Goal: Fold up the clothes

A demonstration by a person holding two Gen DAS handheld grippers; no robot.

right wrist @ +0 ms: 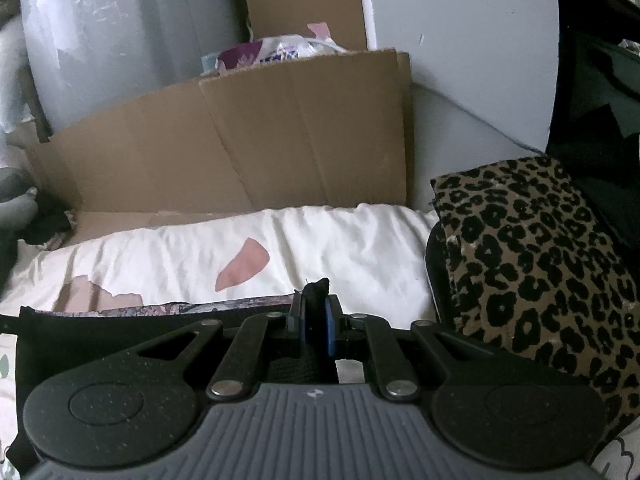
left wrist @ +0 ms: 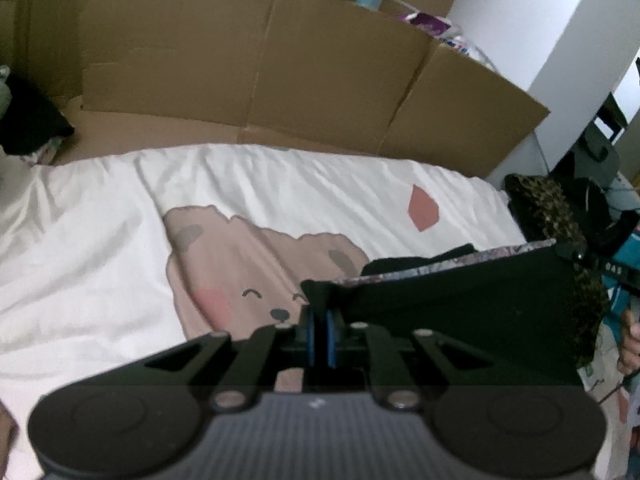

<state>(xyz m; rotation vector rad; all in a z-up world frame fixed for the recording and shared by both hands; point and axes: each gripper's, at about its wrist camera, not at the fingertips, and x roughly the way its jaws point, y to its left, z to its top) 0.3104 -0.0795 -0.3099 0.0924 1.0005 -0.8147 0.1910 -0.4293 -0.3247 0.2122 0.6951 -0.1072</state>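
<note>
Above the bed (left wrist: 100, 240), both grippers (left wrist: 320, 320) (right wrist: 315, 312) clamp a black garment's (left wrist: 460, 304) corners; even tension should keep the fold's edge straight.

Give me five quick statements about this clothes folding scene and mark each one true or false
1. The left gripper is shut on the black garment. True.
2. The right gripper stands wide open with nothing in it. False: it is shut on a corner of the same black garment.
3. The bed cover is white with a bear face print. True.
4. The leopard-print cloth lies to the left of the right gripper. False: it lies to its right.
5. A cardboard sheet stands behind the bed. True.
</note>
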